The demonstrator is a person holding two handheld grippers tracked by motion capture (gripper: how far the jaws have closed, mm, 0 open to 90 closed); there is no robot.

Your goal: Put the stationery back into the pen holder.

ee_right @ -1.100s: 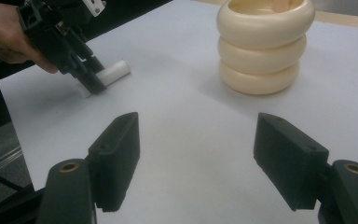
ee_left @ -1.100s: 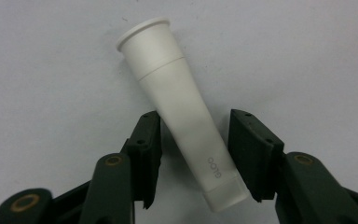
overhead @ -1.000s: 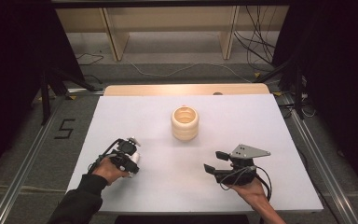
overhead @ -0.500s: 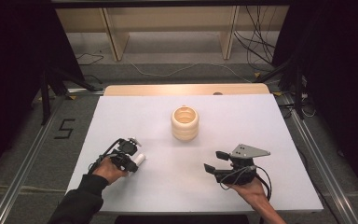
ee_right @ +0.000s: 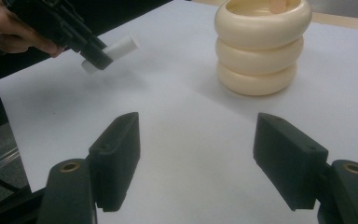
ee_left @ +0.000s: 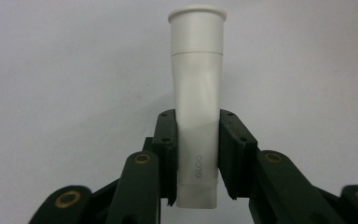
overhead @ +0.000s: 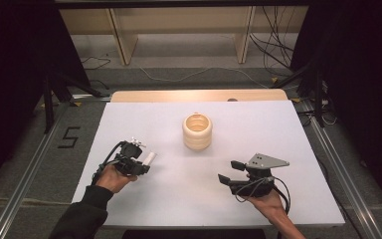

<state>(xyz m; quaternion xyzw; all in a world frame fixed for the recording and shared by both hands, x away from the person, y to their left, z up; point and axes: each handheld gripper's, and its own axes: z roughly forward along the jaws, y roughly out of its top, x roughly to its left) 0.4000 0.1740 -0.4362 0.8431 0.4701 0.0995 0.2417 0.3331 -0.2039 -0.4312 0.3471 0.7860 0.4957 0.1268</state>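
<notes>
The bench (overhead: 288, 149) carries a white sheet that covers most of the high view, with a bare wooden strip along its far edge.

A cream holder of three stacked rings (overhead: 197, 131) stands upright just above the centre of the high view; in the right gripper view it sits at the upper right (ee_right: 261, 44), well apart from both claws.

The right claw (overhead: 231, 171) lies at the lower right of the high view, with a grey three-cornered plate on top. In the right gripper view its two black jaws (ee_right: 209, 161) stand wide apart with only bare white sheet between them; it holds nothing.

The left claw (overhead: 142, 163) is at the lower left of the high view. Its jaws have just been closing, and in the left gripper view (ee_left: 198, 154) both pads press on the sides of a white tube (ee_left: 198, 102).

The white tube, marked "GLOO", is gripped at its lower end; its flanged cap end points away from the jaws. In the high view (overhead: 149, 159) it juts from the left claw toward the holder, clear of it.
</notes>
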